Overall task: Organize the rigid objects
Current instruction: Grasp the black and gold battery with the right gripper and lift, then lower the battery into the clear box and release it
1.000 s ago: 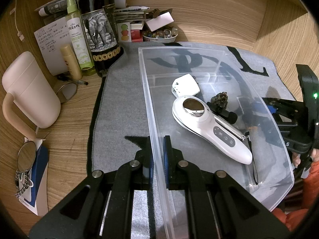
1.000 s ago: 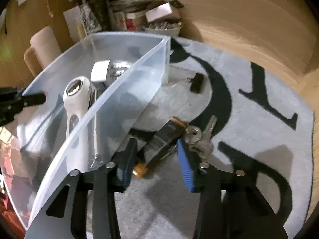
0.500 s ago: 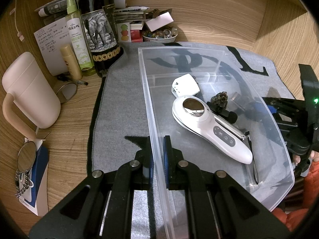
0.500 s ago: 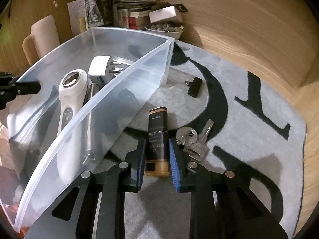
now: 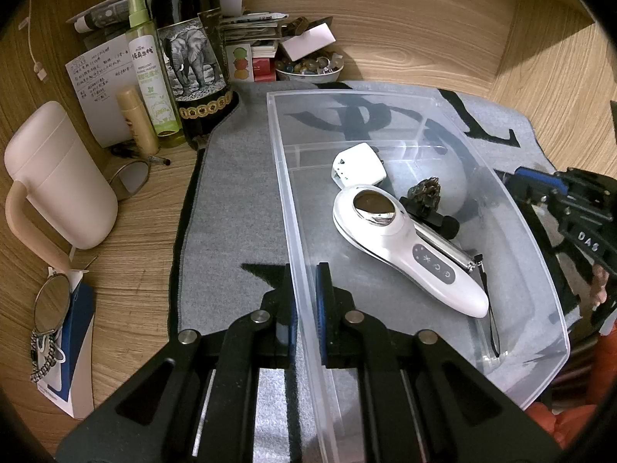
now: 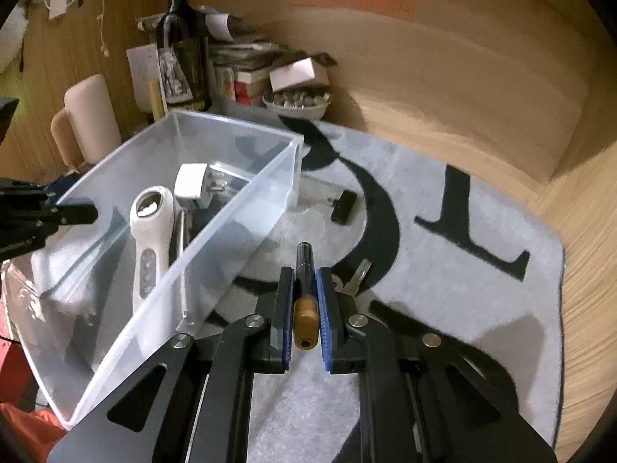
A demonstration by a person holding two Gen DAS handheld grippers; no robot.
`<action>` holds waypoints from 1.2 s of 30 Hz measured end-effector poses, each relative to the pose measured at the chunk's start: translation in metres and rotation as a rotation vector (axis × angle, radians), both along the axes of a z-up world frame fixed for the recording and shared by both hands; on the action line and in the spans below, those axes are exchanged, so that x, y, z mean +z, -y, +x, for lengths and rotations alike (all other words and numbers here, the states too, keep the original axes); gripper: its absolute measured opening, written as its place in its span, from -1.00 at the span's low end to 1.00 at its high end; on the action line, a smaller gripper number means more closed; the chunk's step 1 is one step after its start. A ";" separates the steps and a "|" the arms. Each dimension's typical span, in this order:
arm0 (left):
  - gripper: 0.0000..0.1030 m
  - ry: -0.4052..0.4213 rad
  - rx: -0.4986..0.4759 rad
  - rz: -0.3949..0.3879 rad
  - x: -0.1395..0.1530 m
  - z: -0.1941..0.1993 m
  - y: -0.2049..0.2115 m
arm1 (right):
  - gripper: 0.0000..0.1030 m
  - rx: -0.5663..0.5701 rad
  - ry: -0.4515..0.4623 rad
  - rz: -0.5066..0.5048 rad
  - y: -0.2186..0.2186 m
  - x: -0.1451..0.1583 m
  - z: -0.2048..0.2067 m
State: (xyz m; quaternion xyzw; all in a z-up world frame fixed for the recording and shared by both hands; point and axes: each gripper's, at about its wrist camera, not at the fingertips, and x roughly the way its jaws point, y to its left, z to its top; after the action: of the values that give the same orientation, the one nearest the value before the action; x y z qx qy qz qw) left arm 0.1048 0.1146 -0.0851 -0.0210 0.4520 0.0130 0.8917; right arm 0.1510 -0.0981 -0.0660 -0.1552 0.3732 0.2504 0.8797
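A clear plastic bin (image 5: pixel 287 208) sits on a grey mat. My left gripper (image 5: pixel 304 289) is shut on the bin's near wall. Inside lie a white handheld device (image 5: pixel 408 254), a white plug adapter (image 5: pixel 358 166) and a small dark object (image 5: pixel 426 191). My right gripper (image 6: pixel 304 289) is shut on a black tube with a gold cap (image 6: pixel 304 289) and holds it above the mat, right of the bin (image 6: pixel 239 227). Keys (image 6: pixel 356 276) and a small black adapter (image 6: pixel 343 210) lie on the mat. The right gripper also shows in the left wrist view (image 5: pixel 540 189).
A wine bottle (image 5: pixel 193 50), spray bottle (image 5: pixel 150 69), beige mug (image 5: pixel 58 181), papers and a bowl of small items (image 5: pixel 308 67) crowd the back left of the wooden desk. A hand mirror (image 5: pixel 50 301) lies at the left. The grey mat (image 6: pixel 462 270) spreads to the right.
My right gripper closed on the black tube and lifted it off the mat. The left gripper kept its hold on the bin wall.
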 end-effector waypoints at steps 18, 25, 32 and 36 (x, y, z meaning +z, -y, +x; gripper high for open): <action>-0.86 0.001 0.001 0.000 0.000 0.000 0.001 | -0.80 0.105 0.156 0.113 -0.027 0.063 -0.025; -0.86 0.000 0.000 0.001 0.000 0.000 0.000 | -0.80 0.184 0.139 0.093 -0.058 0.056 -0.026; -0.86 0.000 0.001 0.000 0.000 0.000 0.000 | -0.80 0.202 0.076 0.038 -0.083 0.028 -0.016; -0.86 0.000 0.000 0.000 0.000 0.000 0.001 | -0.80 0.206 0.041 0.002 -0.092 0.013 -0.011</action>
State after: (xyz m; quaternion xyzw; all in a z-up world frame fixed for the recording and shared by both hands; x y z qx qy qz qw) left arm 0.1050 0.1136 -0.0854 -0.0210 0.4520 0.0128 0.8917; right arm 0.1397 -0.0062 -0.0532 -0.1970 0.3368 0.3367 0.8570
